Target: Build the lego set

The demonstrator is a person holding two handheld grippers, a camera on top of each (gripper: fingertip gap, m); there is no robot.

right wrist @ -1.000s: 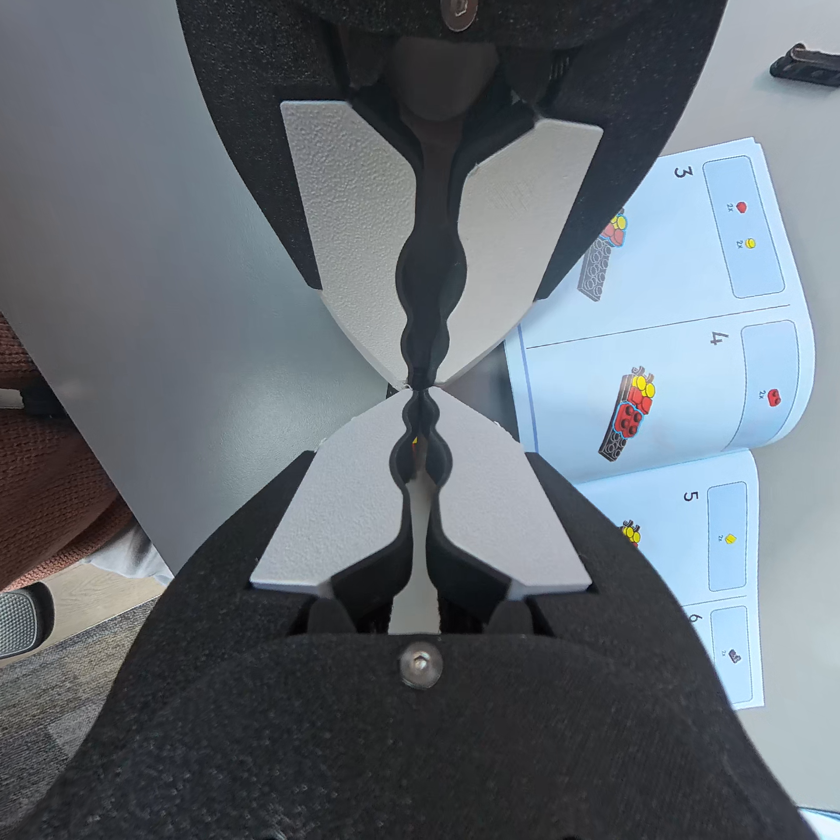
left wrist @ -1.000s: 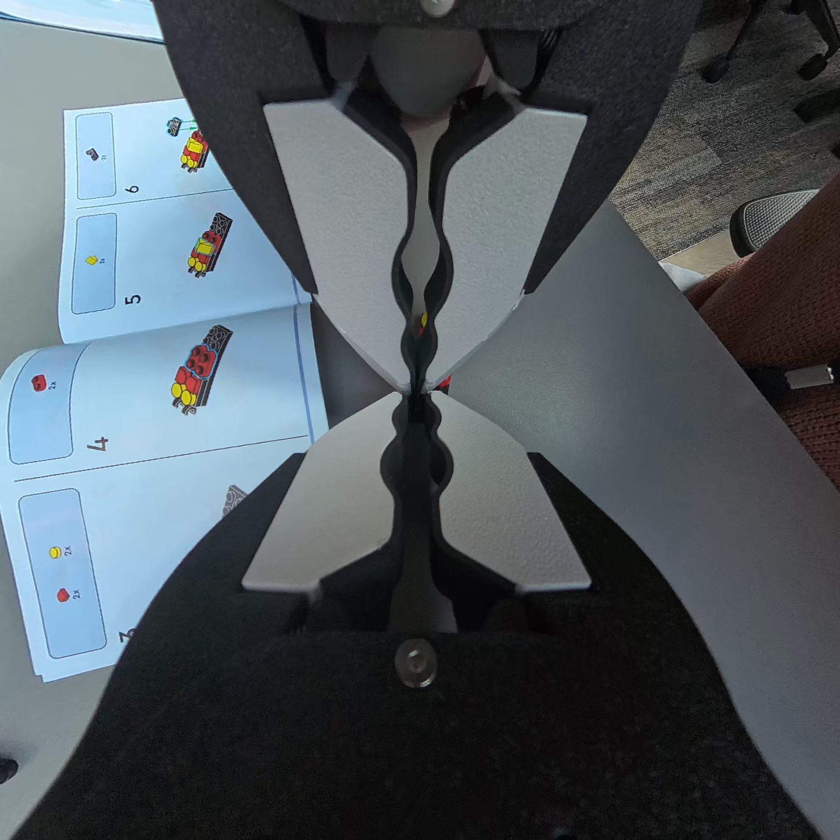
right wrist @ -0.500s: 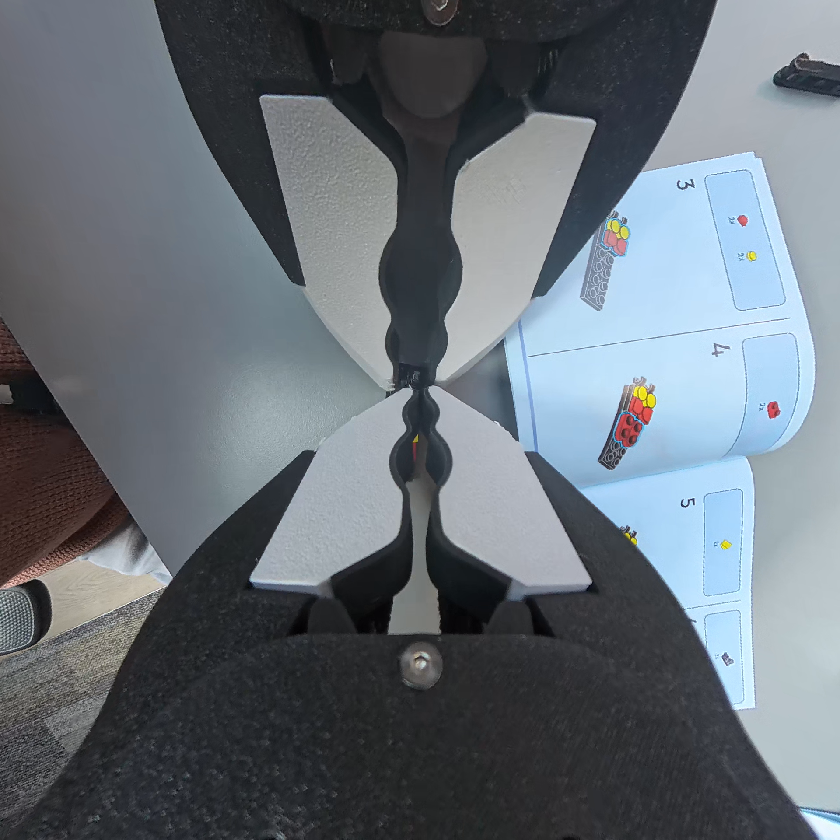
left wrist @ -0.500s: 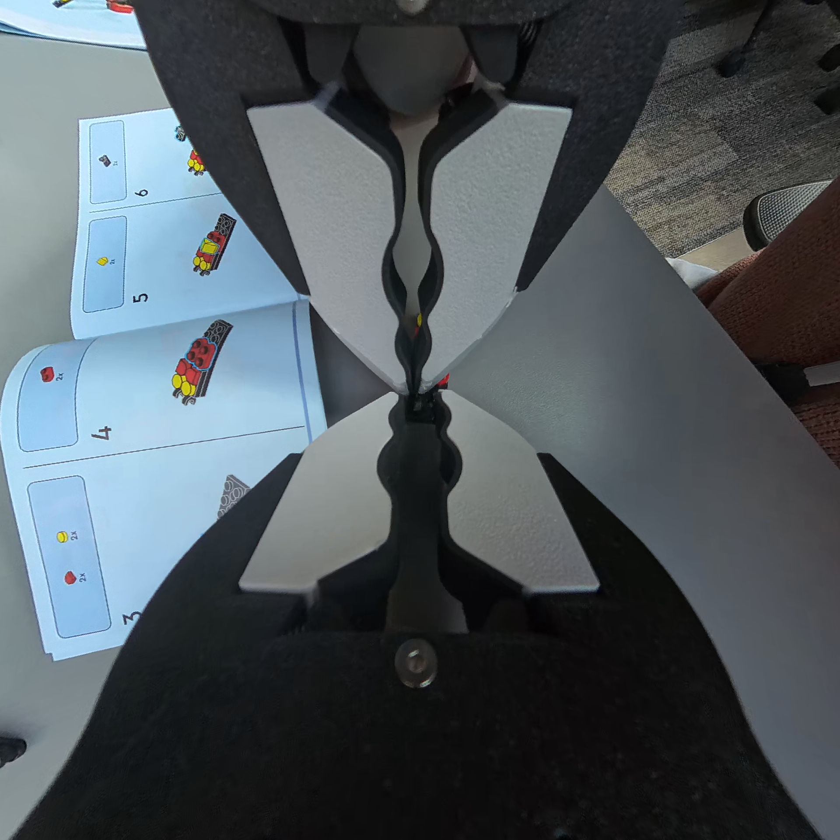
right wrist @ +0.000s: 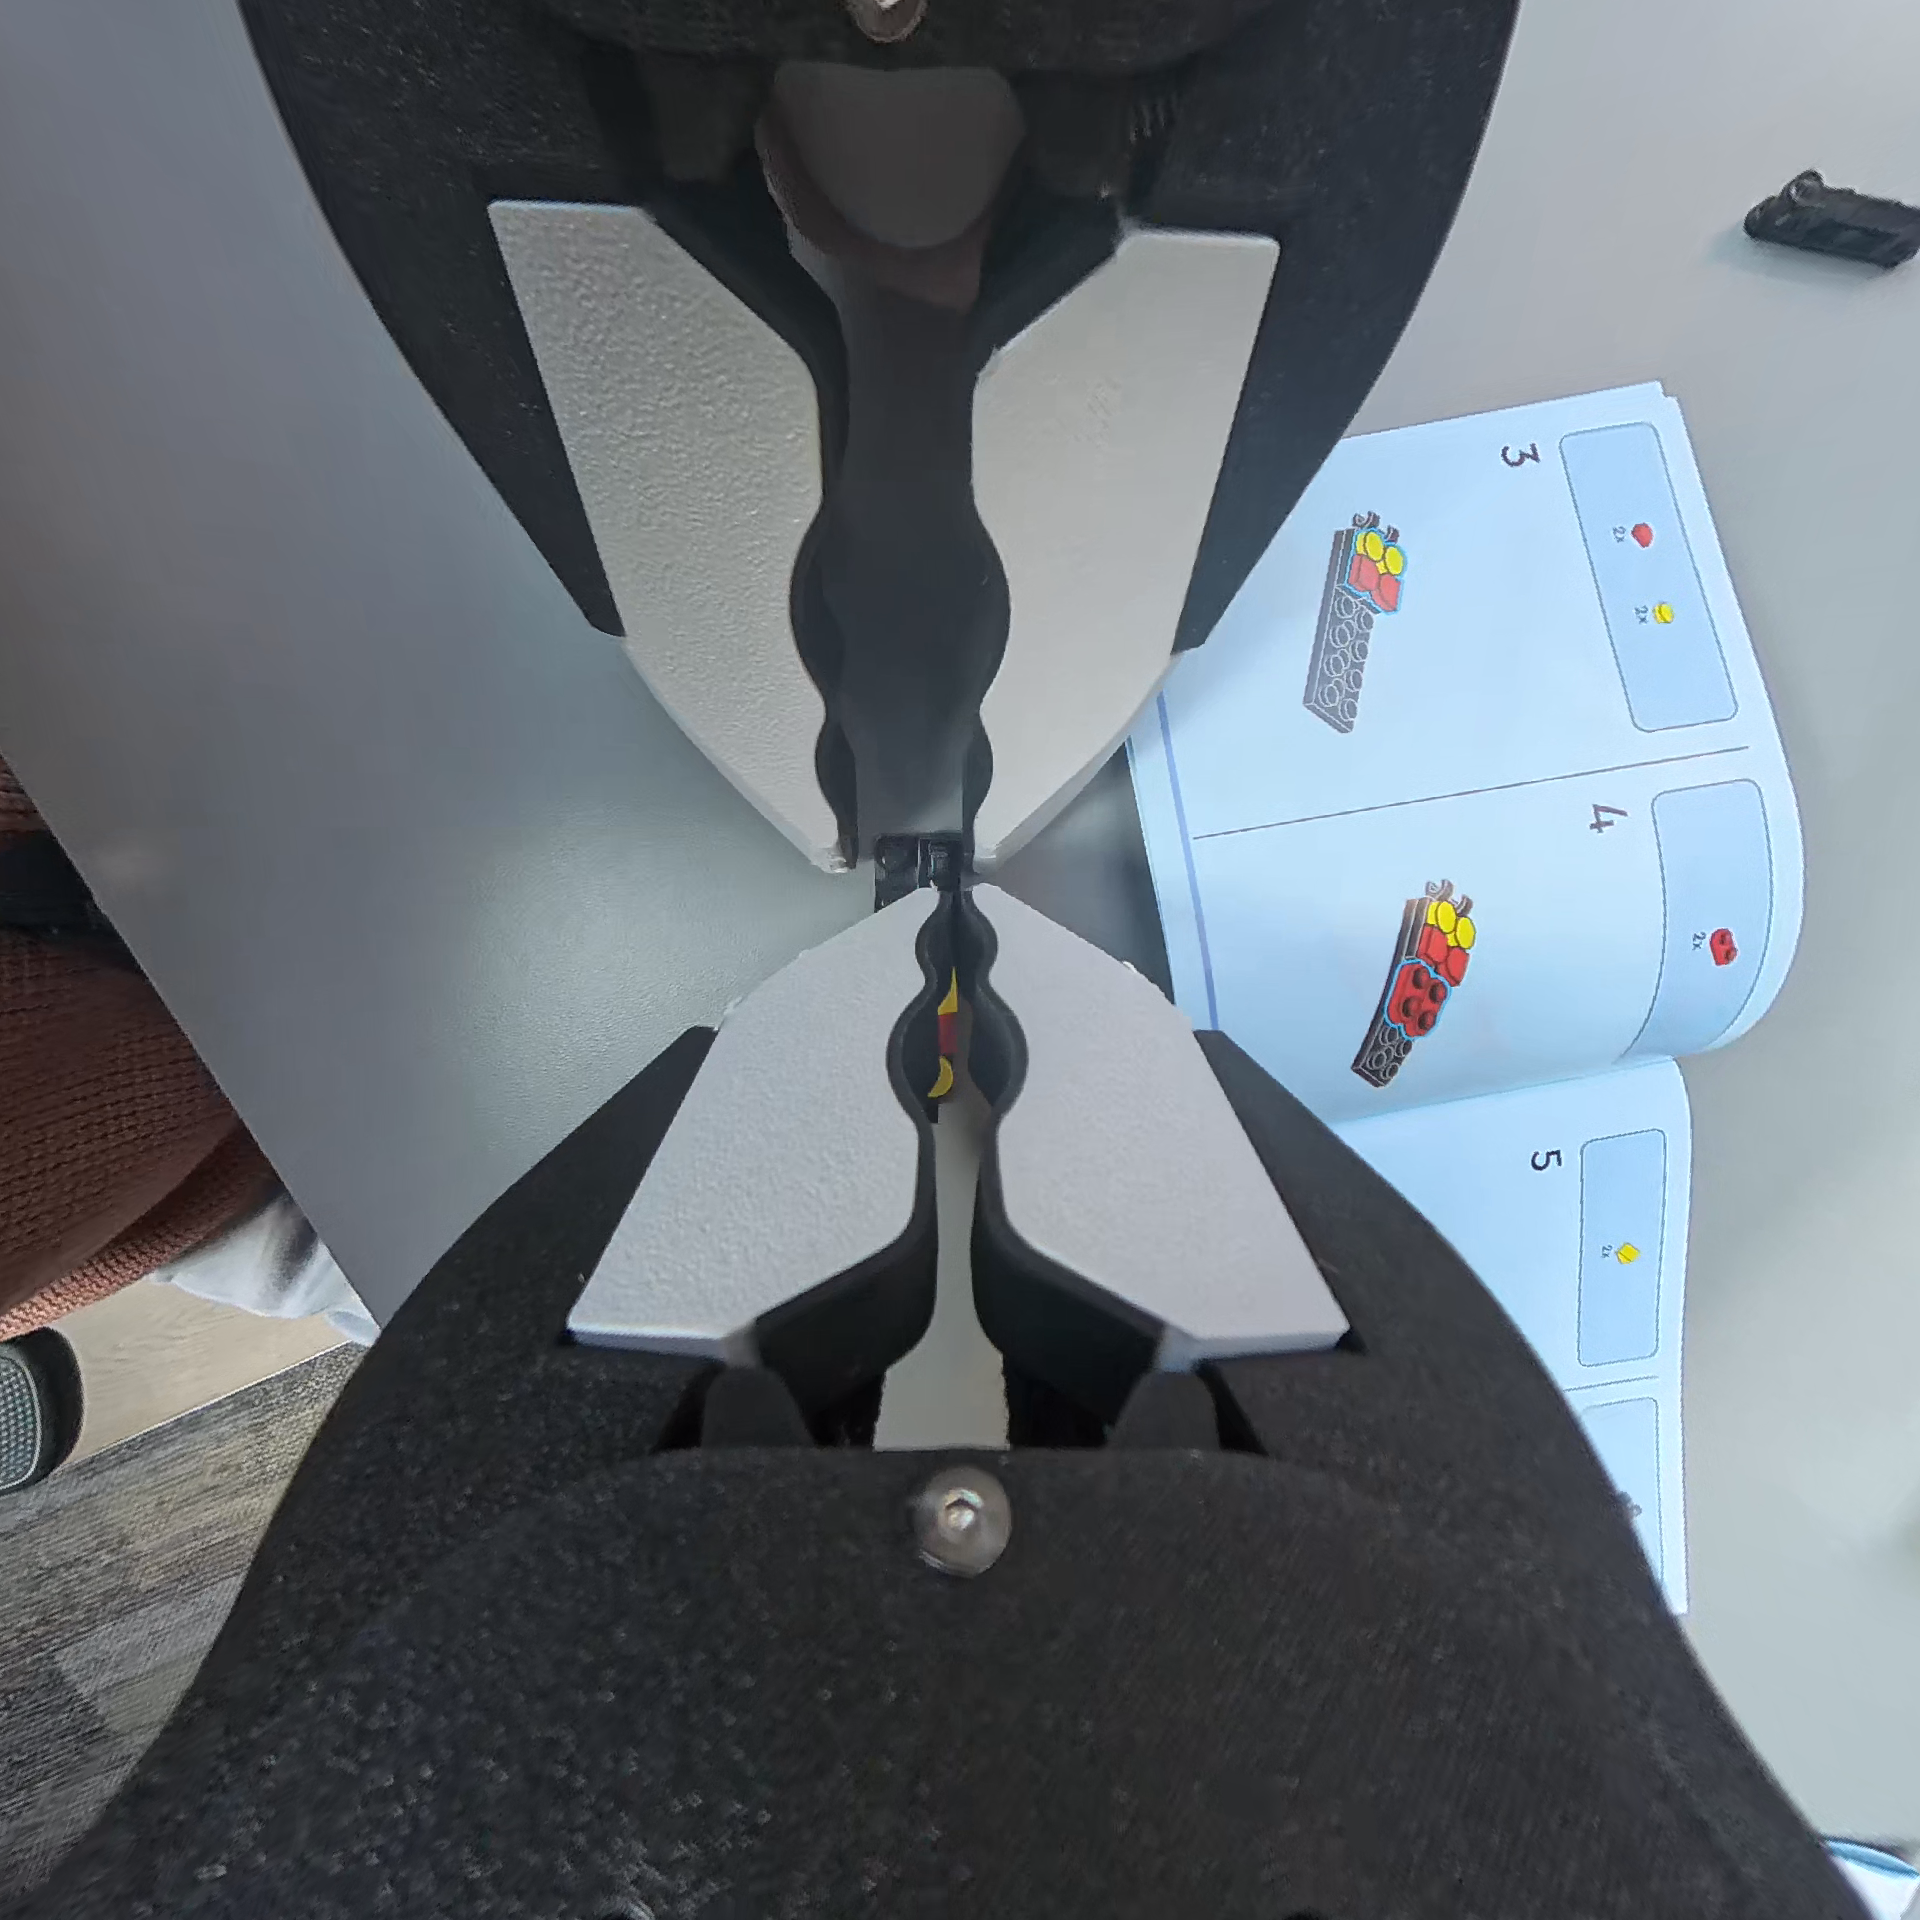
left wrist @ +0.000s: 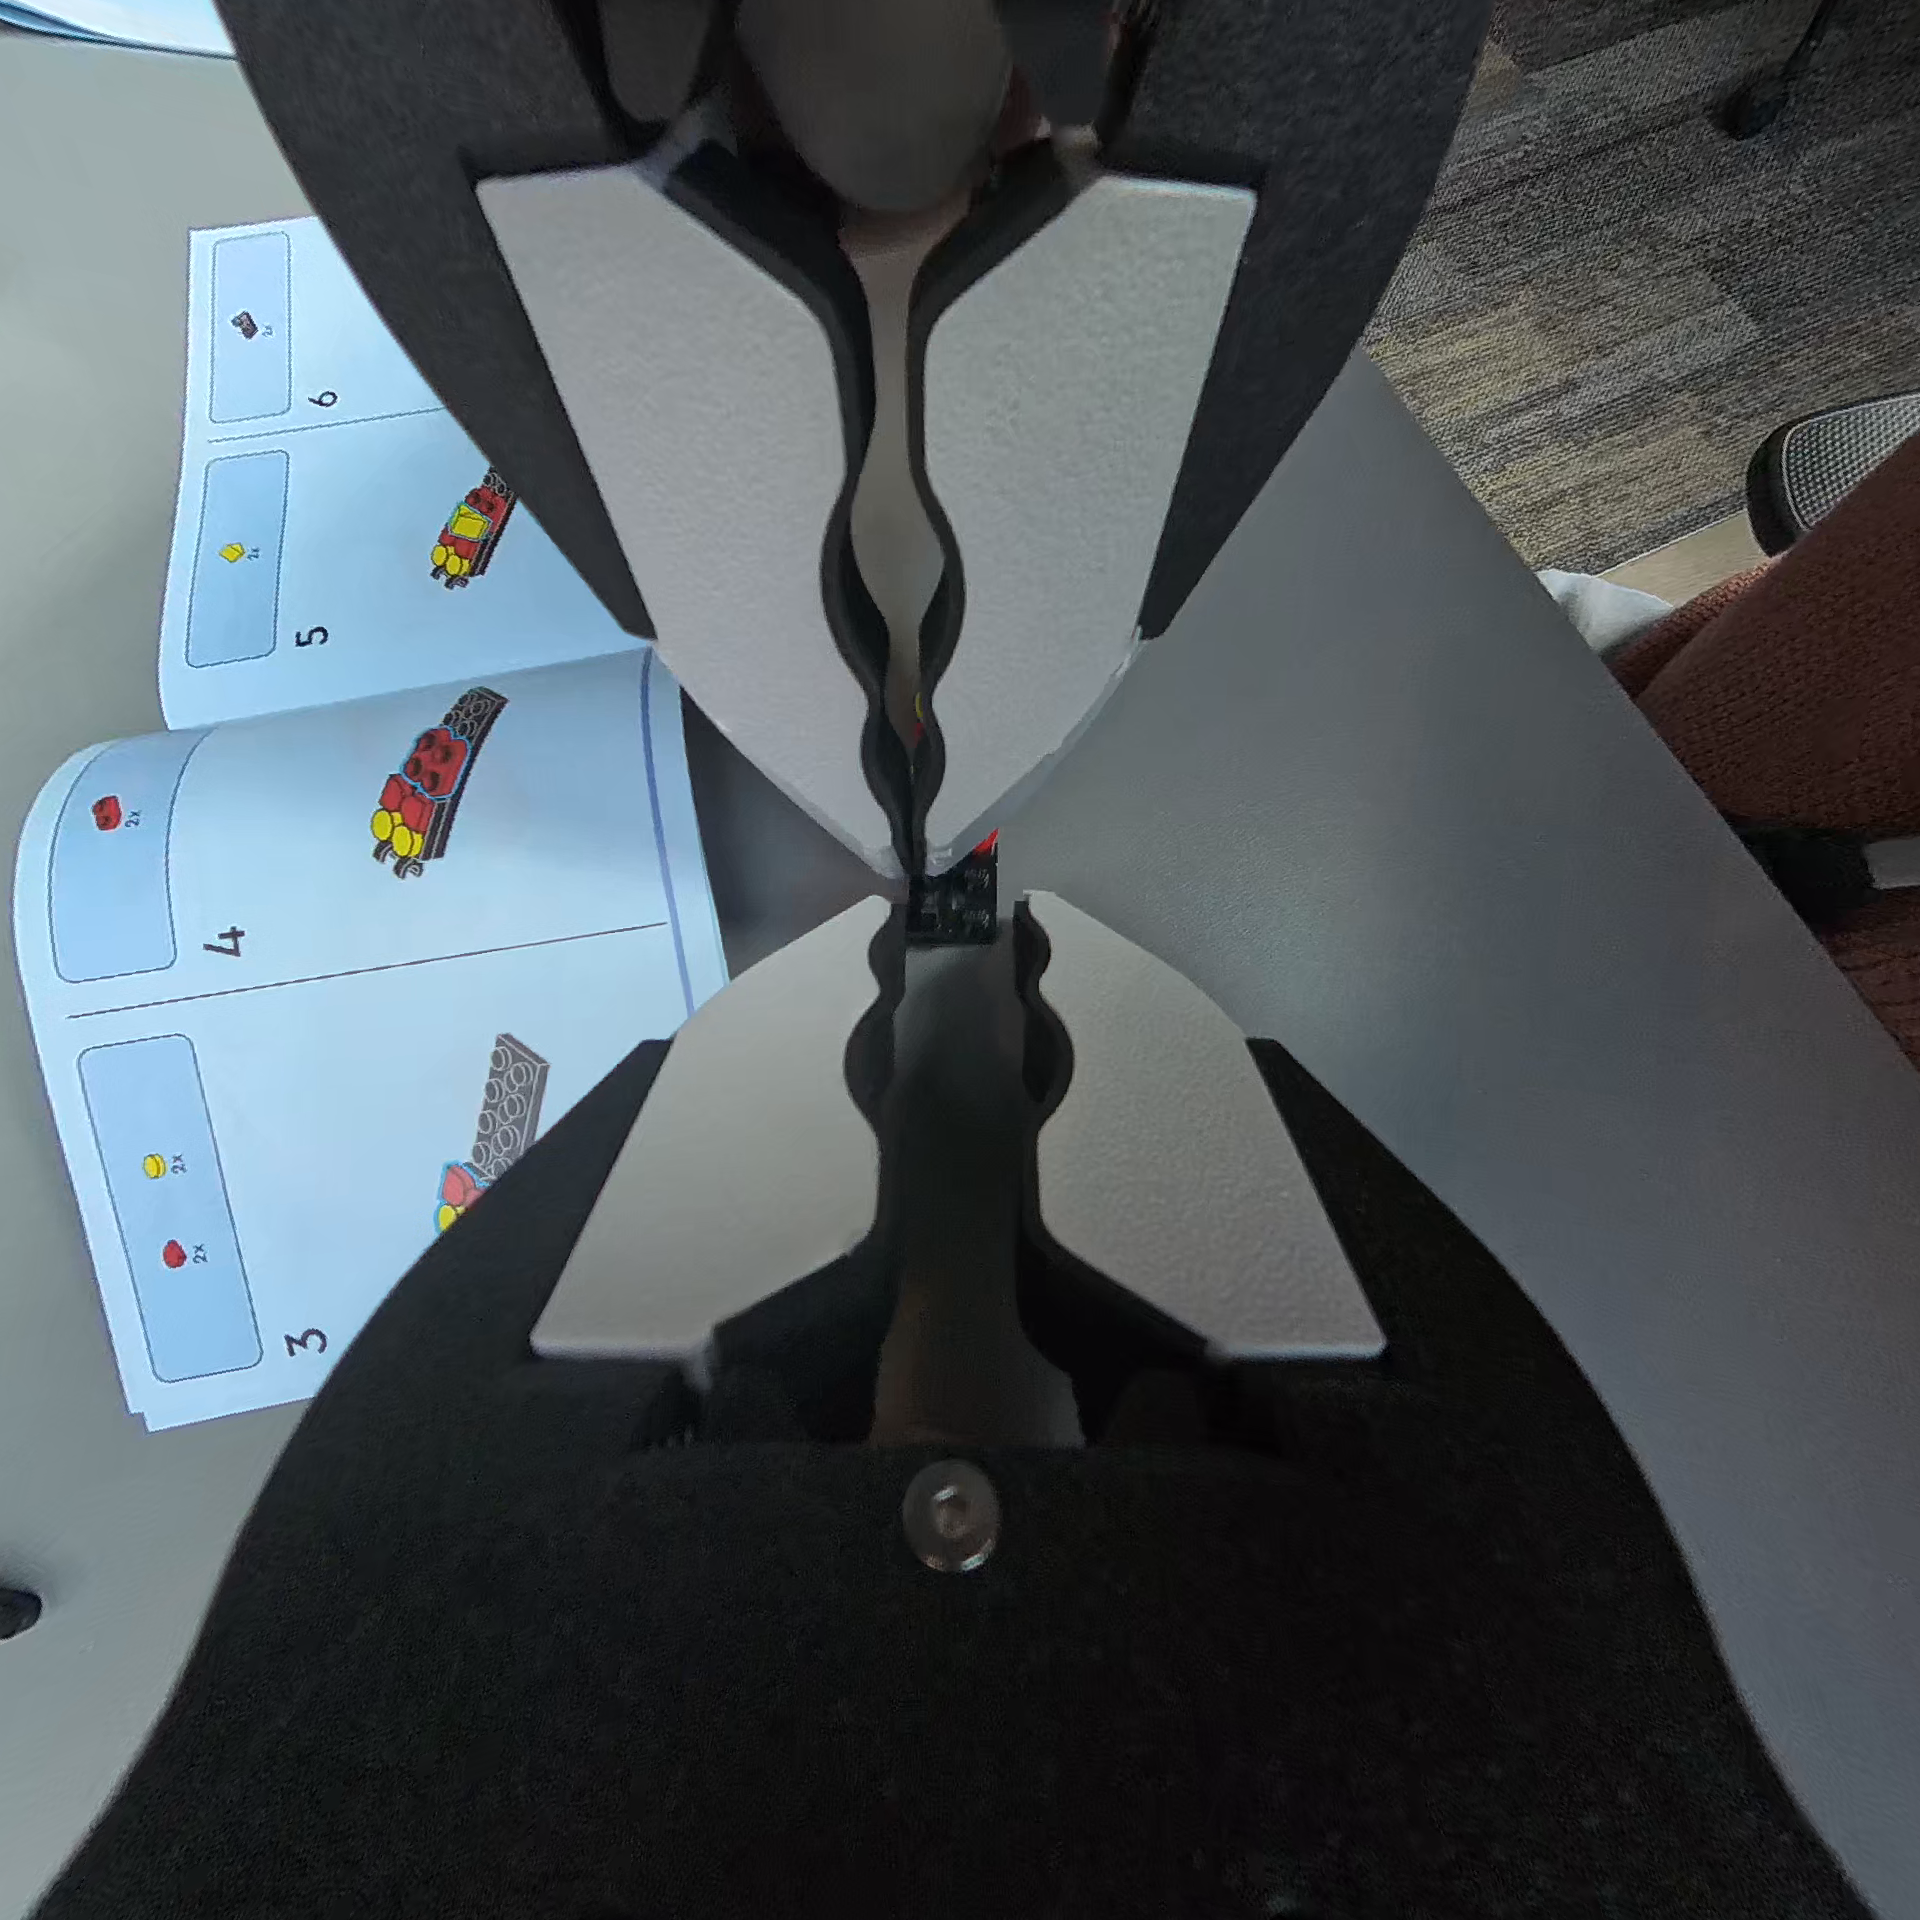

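Black plate of the lego build (left wrist: 951, 909) sits between both tools above the table (left wrist: 1403, 935): right gripper (right wrist: 951, 940) is clamped on it, left gripper (left wrist: 956, 914) is slightly parted around its end; press squarely, steadily

Matt grainy grey plates (left wrist: 717, 499) on coarse black felt-like claw (left wrist: 951, 935) bodies. Shiny metal screw (right wrist: 958, 1519). Smooth satin grey table (left wrist: 1403, 935). Pale blue paper booklet (right wrist: 1507, 831), slight sheen. Glossy plastic bricks (right wrist: 945, 1023). Rust knit cloth (left wrist: 1787, 717). Coarse carpet (left wrist: 1621, 260).
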